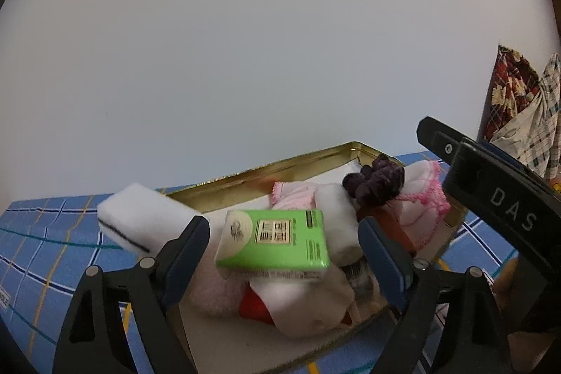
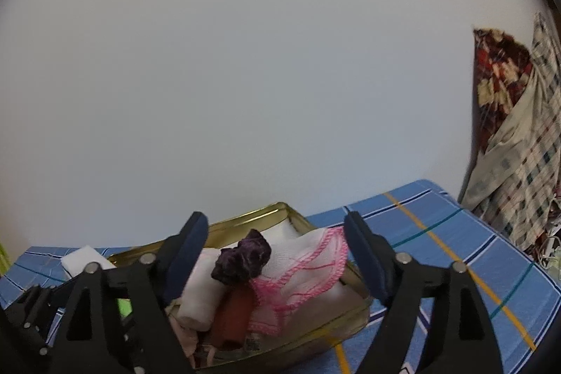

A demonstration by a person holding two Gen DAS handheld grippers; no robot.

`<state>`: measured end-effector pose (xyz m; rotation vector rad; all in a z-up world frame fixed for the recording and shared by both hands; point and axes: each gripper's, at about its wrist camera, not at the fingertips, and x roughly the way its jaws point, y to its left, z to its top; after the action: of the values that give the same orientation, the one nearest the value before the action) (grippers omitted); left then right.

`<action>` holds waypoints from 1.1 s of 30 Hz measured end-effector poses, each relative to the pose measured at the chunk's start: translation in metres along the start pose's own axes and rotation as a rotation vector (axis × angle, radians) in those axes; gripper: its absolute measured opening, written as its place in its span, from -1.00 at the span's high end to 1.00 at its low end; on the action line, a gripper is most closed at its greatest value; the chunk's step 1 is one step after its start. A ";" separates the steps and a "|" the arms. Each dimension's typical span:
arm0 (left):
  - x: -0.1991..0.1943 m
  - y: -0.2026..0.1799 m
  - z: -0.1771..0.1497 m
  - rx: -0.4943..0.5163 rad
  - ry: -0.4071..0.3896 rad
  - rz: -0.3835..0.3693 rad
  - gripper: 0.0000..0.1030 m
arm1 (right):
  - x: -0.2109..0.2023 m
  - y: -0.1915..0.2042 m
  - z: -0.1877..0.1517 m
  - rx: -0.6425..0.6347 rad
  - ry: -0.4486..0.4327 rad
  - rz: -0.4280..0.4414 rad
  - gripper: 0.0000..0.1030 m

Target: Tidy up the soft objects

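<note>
Soft objects fill the gold tin, which sits on a blue checked cloth: a green tissue pack lies on top of the heap, with a purple scrunchie, a pink-edged white cloth, a white roll and something red under or beside it. A white sponge rests outside the tin, just beside its left rim.

The left gripper has its jaws spread wide on either side of the tissue pack, the pads not touching it, so it grasps nothing. The right gripper is likewise released, its fingers straddling the scrunchie and the pink-edged cloth without pressing on either.

The heap looks overfull (the tissue pack sits tilted on loose fabric rather than flat), so my worry is that it could slide off towards the rim if either gripper brushes the pile. The pink-edged cloth reaches the tin's right wall and could spill over. The sponge appears not yet put away; pushing it in may dislodge what lies on top.
</note>
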<state>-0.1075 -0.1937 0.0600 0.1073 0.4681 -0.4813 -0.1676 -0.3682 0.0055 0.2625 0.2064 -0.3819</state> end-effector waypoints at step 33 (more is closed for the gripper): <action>-0.088 0.013 -0.041 0.013 -0.143 0.058 -0.79 | -0.114 0.027 -0.032 -0.152 -0.173 -0.182 -1.00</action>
<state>-0.1873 -0.1362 0.0636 0.0976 0.3208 -0.4318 -0.2657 -0.2960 0.0092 0.0602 0.0881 -0.5642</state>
